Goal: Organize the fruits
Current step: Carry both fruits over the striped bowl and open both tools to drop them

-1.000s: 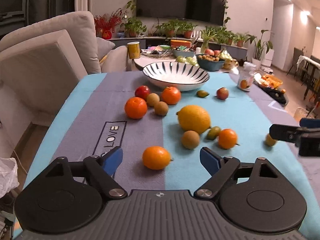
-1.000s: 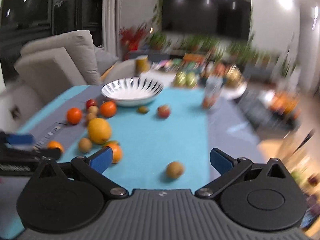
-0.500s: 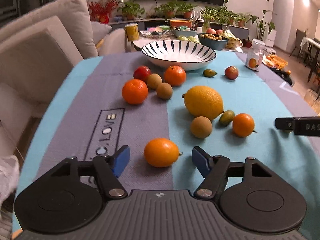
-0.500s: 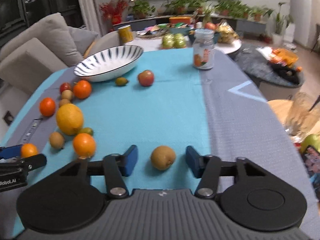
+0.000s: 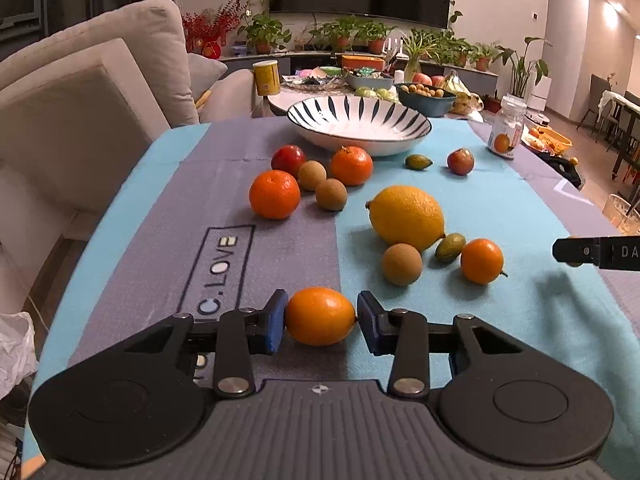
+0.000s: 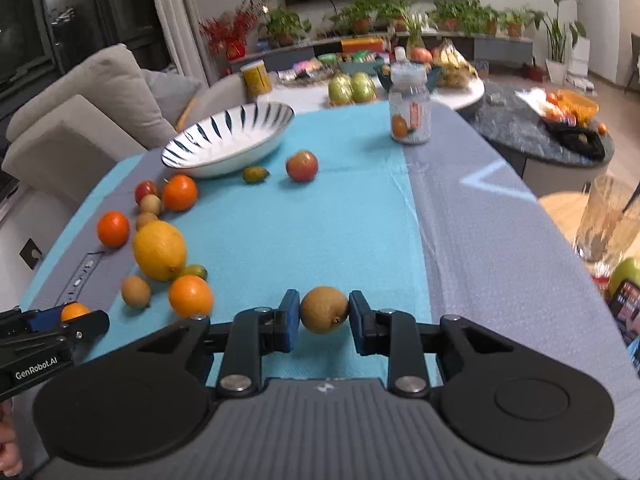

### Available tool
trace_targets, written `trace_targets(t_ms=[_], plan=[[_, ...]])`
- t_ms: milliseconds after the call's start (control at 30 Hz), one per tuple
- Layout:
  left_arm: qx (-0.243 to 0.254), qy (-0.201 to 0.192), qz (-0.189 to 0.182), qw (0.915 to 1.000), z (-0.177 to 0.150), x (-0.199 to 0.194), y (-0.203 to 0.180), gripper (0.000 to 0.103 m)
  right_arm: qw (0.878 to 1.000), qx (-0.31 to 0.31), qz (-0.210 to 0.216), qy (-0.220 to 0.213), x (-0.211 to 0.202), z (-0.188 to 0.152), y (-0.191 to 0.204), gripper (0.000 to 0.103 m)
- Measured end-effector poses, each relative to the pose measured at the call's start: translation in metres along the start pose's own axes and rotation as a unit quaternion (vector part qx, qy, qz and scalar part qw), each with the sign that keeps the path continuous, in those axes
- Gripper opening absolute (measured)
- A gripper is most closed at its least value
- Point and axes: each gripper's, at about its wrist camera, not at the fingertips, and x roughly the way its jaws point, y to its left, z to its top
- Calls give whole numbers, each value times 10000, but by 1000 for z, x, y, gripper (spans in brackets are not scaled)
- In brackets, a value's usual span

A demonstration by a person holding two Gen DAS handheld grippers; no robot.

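left gripper (image 5: 320,322): jaws closing, blue pads touching both ends of an orange (image 5: 320,315) that sits on the cloth (image 5: 160,248)
orange axis: a bit oval, long side runs straight across between the two pads, so left-right in the left wrist view
right gripper (image 6: 324,320): clamped on a brown fruit (image 6: 324,309), pads pressed to its left and right sides, fruit low over the turquoise middle of the cloth
brown fruit shape: pretty much round, can't really call a long axis; small dark nub at lower right
lemon (image 5: 406,217): biggest one out there, lying on its side, long axis slanted, pointed tip toward the lower right, stubby end upper left
loose fruit: small green oval (image 5: 450,246) touching the lemon's tip, another brown one (image 5: 401,264) and a tangerine (image 5: 481,261) just beside it
far cluster: two tangerines (image 5: 274,194), two brown ones and a red apple (image 5: 288,158) bunched near the bowl
bowl (image 5: 416,128): white with dark stripes, far end of the cloth, upright
other apple (image 5: 460,161): off by itself right of the bowl, a green oval (image 5: 418,161) between them
cloth writing: boxed "C.LOVE", reads running away from the camera
jar (image 6: 410,112): orange picture on the label, text too small to read
gripper writing: "GenRobot.AI" on the left one's side in the right wrist view; "DA" cut off on the right one in the left view
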Motion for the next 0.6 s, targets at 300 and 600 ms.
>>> trace_targets(t_ms=[300, 600], plan=[[-16, -332, 2, 9994, 22, -14, 8, 36, 9965, -552, -95, -618, -13, 20, 17, 61], [-47, -811, -44, 9967, 63, -20, 15, 36, 9967, -393, 13, -717, -5, 54, 31, 61]])
